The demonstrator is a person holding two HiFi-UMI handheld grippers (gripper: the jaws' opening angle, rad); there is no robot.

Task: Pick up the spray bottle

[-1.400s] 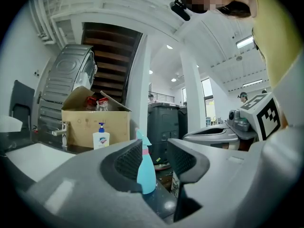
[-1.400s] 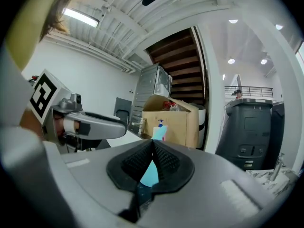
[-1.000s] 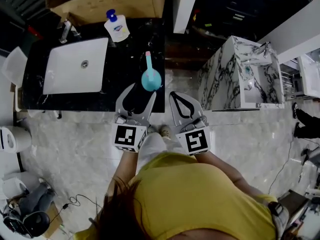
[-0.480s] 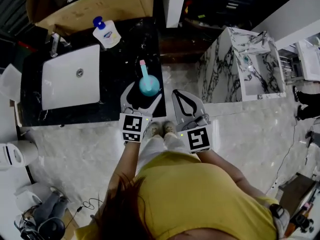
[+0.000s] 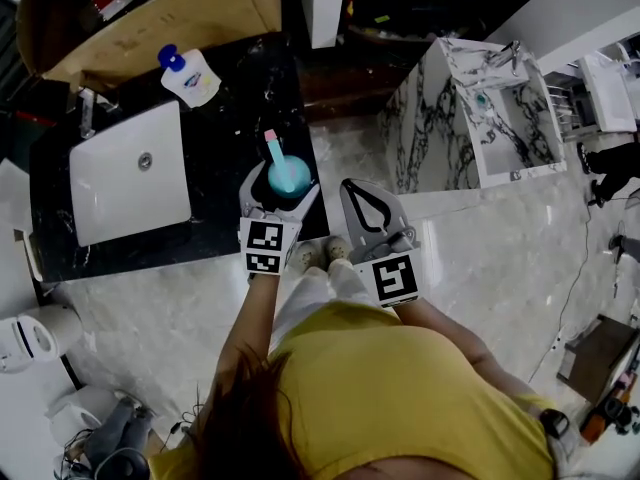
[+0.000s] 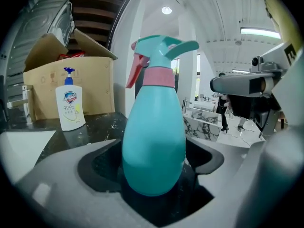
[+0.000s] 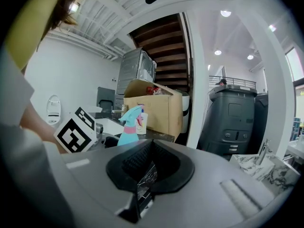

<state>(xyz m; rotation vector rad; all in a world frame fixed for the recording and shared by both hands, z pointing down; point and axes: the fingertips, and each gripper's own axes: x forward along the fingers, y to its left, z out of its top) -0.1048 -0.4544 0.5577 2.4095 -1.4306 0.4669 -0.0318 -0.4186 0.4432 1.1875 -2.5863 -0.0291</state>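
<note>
In the head view, the spray bottle point(image 5: 289, 175) stands upright near the front edge of the black table point(image 5: 232, 108), right of the white sink point(image 5: 130, 173). The left gripper point(image 5: 282, 190) flanks its base, and the right gripper point(image 5: 355, 193) hangs beside the table, over the floor. The left gripper view shows its jaws spread, the teal body (pink collar and trigger above) between them with a dark gap at each side. The right gripper view shows its jaws pressed together on nothing, the bottle standing well ahead to the left.
</note>
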